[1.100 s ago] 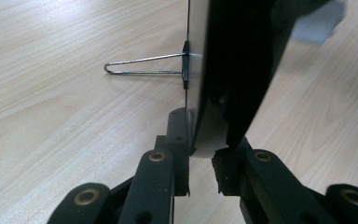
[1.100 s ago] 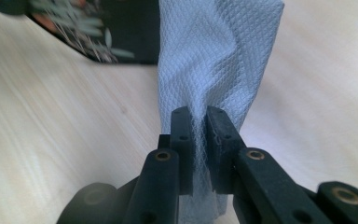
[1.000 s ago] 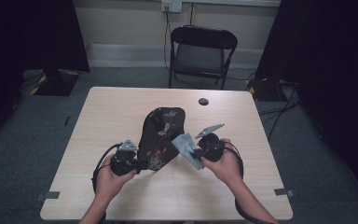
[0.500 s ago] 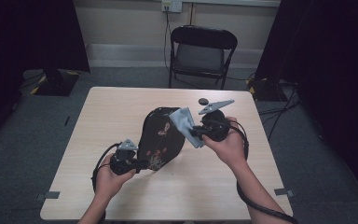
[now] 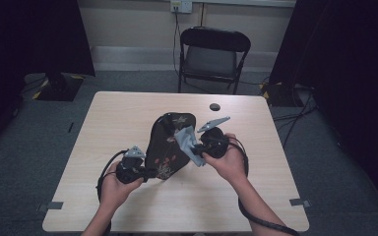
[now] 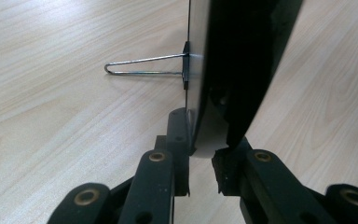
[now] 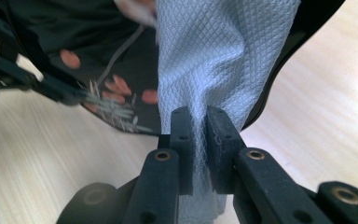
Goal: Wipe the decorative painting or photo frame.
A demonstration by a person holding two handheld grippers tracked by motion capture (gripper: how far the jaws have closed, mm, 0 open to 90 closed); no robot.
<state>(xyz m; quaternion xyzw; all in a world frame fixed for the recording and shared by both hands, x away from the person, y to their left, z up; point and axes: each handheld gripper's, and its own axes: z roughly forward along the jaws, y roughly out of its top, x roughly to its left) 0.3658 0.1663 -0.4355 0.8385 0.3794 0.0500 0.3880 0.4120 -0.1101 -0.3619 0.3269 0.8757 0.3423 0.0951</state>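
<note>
Your left gripper (image 5: 145,173) is clamped on the lower edge of the black floral plate (image 5: 170,142), holding it tilted up on edge over the middle of the worktop (image 5: 103,128); its wire stand (image 6: 144,65) sticks out the back. Your right gripper (image 5: 197,147) is pinched tight on the grey cloth (image 5: 187,142), which lies against the plate's face.

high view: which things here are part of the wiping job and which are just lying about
In the job:
black lacquered tray with red flower pattern
grey-blue waffle-weave cloth
left gripper, shut on the tray's edge
right gripper, shut on the cloth

Lying about:
small round black object on the table
black folding chair
</note>
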